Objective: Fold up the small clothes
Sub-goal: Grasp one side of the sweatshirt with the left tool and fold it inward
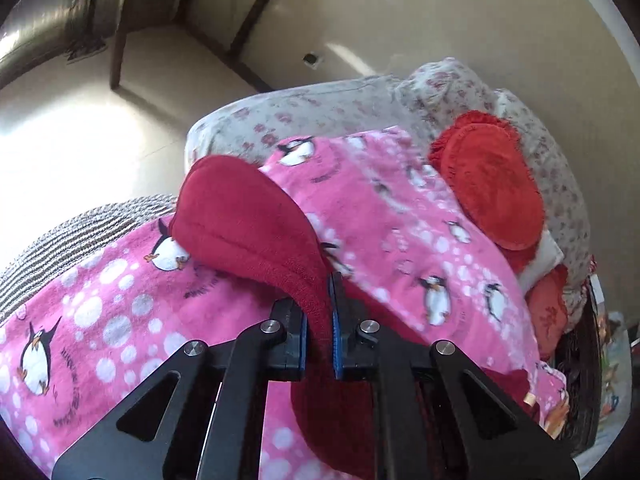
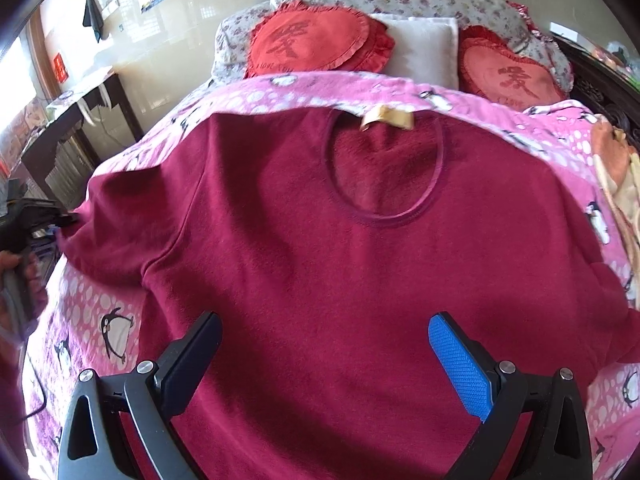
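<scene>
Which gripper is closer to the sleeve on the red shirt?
Left. The left gripper is shut on the sleeve. The right gripper hangs open above the middle of the shirt, away from that sleeve.

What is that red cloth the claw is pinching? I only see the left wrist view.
Observer: The sleeve of a maroon sweater, spread flat on the penguin blanket.
Operator: Where is the other claw?
Observer: The right claw hangs open over the sweater's lower part, gripping nothing.
Operator: Which way does the sweater lie?
Observer: Neckline toward the red cushions, a gold label at the collar.
</scene>
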Demonstrator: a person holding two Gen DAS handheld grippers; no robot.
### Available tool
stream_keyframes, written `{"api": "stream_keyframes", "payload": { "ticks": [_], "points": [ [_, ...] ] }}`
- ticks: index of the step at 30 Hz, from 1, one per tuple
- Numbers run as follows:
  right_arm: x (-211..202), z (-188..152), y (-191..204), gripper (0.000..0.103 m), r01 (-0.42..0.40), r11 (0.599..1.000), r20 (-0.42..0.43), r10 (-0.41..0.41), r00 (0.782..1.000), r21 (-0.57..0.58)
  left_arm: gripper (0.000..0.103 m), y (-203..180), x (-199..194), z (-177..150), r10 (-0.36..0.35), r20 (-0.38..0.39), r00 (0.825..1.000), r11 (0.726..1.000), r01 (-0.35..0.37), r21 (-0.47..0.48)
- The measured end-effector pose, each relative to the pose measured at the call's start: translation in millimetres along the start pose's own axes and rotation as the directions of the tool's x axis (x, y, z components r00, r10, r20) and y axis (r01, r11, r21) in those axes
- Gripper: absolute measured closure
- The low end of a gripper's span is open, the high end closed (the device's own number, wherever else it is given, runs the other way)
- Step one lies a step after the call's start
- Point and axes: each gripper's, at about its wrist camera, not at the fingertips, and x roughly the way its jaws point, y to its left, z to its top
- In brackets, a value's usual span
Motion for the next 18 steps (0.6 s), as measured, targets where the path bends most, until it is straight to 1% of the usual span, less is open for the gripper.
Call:
{"api": "stream_keyframes", "payload": {
  "ticks": [1, 3, 5, 6, 7, 9, 12, 13, 14, 15, 18],
  "points": [
    [-2, 1, -4, 0.001, 0.008, 1.0, 0.008, -0.008, 1.0, 0.008, 0.095, -15, -16, -5, -0.034, 0.018, 0.999, 0.999, 0.033, 0.04],
    [-6, 4, -15, 0.001, 0.016, 0.999, 0.016, -0.016, 1.0, 0.032, 0.095, -52, -44, -22, -0.107, 0.039, 0.994, 0.985, 0.1, 0.139],
    [-9, 5, -25, 0.001, 0.02, 0.998, 0.024, -0.021, 0.999, 0.06, 0.095, -97, -65, -44, -0.162, 0.041, 0.986, 0.958, 0.147, 0.244],
    [-13, 5, -31, 0.001, 0.024, 0.997, 0.031, -0.026, 0.999, 0.074, 0.095, -117, -71, -57, -0.194, 0.029, 0.98, 0.941, 0.178, 0.289],
    [-17, 6, -39, 0.001, 0.032, 0.996, 0.037, -0.035, 0.999, 0.085, 0.095, -140, -77, -75, -0.233, 0.003, 0.972, 0.916, 0.219, 0.337],
    [-24, 5, -51, 0.001, 0.051, 0.993, 0.048, -0.056, 0.997, 0.102, 0.095, -179, -80, -112, -0.283, -0.057, 0.958, 0.864, 0.28, 0.419],
    [-37, 3, -75, 0.001, 0.08, 0.987, 0.06, -0.089, 0.994, 0.143, 0.095, -231, -63, -171, -0.299, -0.156, 0.941, 0.791, 0.336, 0.511],
    [-40, 1, -85, 0.001, 0.089, 0.984, 0.059, -0.099, 0.993, 0.156, 0.095, -243, -56, -191, -0.307, -0.206, 0.929, 0.766, 0.37, 0.527],
    [-43, 0, -96, 0.001, 0.102, 0.98, 0.056, -0.113, 0.992, 0.168, 0.095, -253, -47, -213, -0.314, -0.269, 0.91, 0.734, 0.413, 0.539],
    [-47, -2, -107, 0.001, 0.12, 0.976, 0.052, -0.131, 0.99, 0.18, 0.095, -261, -38, -231, -0.311, -0.319, 0.895, 0.71, 0.442, 0.549],
    [-54, -10, -140, 0.001, 0.181, 0.96, 0.032, -0.192, 0.981, 0.213, 0.094, -274, -12, -282, -0.23, -0.432, 0.872, 0.637, 0.471, 0.61]
  ]
}}
